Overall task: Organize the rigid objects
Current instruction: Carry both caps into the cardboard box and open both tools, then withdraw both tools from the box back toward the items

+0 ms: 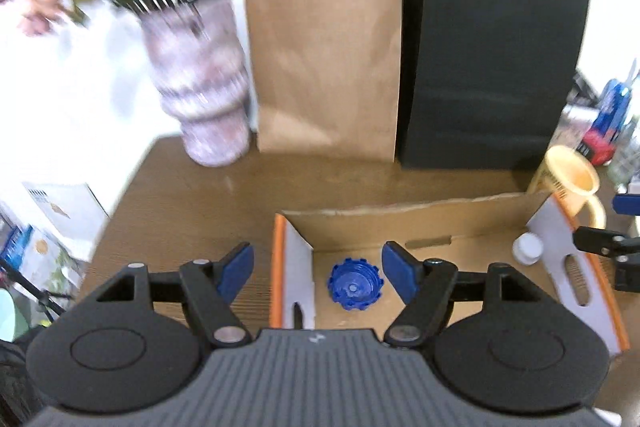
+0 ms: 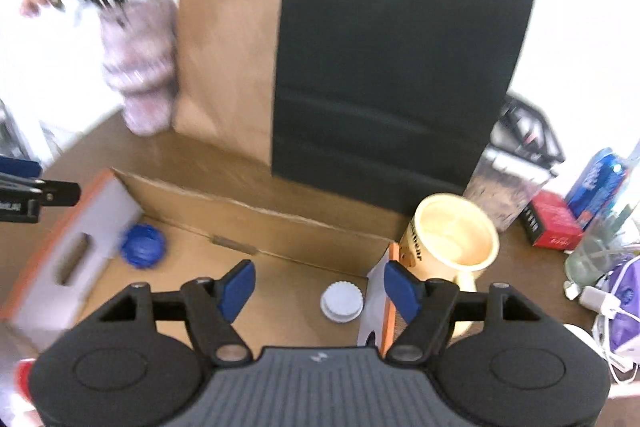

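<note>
Your left gripper (image 1: pixel 318 273) hangs over the left end of the open cardboard box (image 1: pixel 400 217), jaws spread wide, nothing between the pads. The blue ridged cap (image 1: pixel 354 286) lies on the box floor below that gap, near the left flap, not touched by either finger. Your right gripper (image 2: pixel 319 289) is also wide open and empty, over the right end of the same box. The white ridged cap (image 2: pixel 342 301) sits on the box floor under it, just beside the right flap, clear of both pads.

Outside the box, the yellow mug (image 2: pixel 454 239) stands on the wooden table (image 1: pixel 192 187) touching the box's right corner. Behind the box a brown paper bag (image 1: pixel 326 63) and a black paper bag (image 1: pixel 492 63) stand upright side by side, with a patterned vase (image 1: pixel 200 79) of flowers to their left. Background is motion-blurred; the clutter at far right is too smeared to sort.
</note>
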A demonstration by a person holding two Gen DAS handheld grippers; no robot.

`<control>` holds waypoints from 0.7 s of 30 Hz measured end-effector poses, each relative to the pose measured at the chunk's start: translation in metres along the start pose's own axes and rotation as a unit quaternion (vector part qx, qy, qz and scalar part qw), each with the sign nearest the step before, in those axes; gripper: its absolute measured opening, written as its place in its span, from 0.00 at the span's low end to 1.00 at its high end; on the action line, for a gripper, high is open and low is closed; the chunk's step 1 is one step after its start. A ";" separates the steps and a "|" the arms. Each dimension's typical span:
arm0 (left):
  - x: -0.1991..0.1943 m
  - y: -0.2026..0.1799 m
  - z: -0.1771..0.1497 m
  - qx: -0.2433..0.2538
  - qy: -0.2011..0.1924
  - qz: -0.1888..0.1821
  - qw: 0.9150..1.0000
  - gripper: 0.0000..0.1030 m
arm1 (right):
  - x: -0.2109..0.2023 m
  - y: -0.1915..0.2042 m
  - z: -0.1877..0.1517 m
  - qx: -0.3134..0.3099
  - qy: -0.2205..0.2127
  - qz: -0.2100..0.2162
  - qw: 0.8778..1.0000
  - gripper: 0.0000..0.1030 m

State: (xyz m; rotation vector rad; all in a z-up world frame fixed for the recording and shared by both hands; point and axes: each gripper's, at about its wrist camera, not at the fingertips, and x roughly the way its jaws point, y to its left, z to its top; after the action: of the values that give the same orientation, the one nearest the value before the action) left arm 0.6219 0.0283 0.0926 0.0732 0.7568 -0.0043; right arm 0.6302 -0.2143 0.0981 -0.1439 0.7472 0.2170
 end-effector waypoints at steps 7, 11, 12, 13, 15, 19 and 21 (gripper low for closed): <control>-0.139 0.004 -0.050 0.015 -0.151 0.058 0.987 0.81 | -0.132 0.013 -0.041 0.018 -0.102 0.023 0.994 0.81; -0.208 0.003 -0.098 0.000 -0.218 0.043 0.975 0.86 | -0.189 0.029 -0.087 0.010 -0.162 0.016 0.987 0.82; -0.222 0.002 -0.110 -0.001 -0.234 0.039 0.971 0.87 | -0.203 0.034 -0.103 0.010 -0.180 0.016 0.984 0.83; -0.237 0.000 -0.127 -0.001 -0.251 0.035 0.967 0.90 | -0.215 0.038 -0.117 0.013 -0.195 0.018 0.980 0.83; -0.264 -0.004 -0.160 -0.001 -0.284 0.031 0.958 0.94 | -0.238 0.046 -0.149 0.021 -0.225 0.020 0.974 0.84; -0.306 -0.013 -0.230 0.008 -0.339 0.037 0.940 0.99 | -0.276 0.065 -0.219 0.023 -0.273 0.012 0.962 0.86; -0.321 -0.016 -0.264 0.005 -0.351 0.036 0.936 0.99 | -0.289 0.075 -0.256 0.022 -0.286 0.013 0.958 0.86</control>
State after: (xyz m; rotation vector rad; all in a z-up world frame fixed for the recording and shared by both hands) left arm 0.2070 0.0234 0.1205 0.1015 0.0359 0.0346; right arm 0.2375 -0.2360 0.1074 -0.0242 0.1772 0.2527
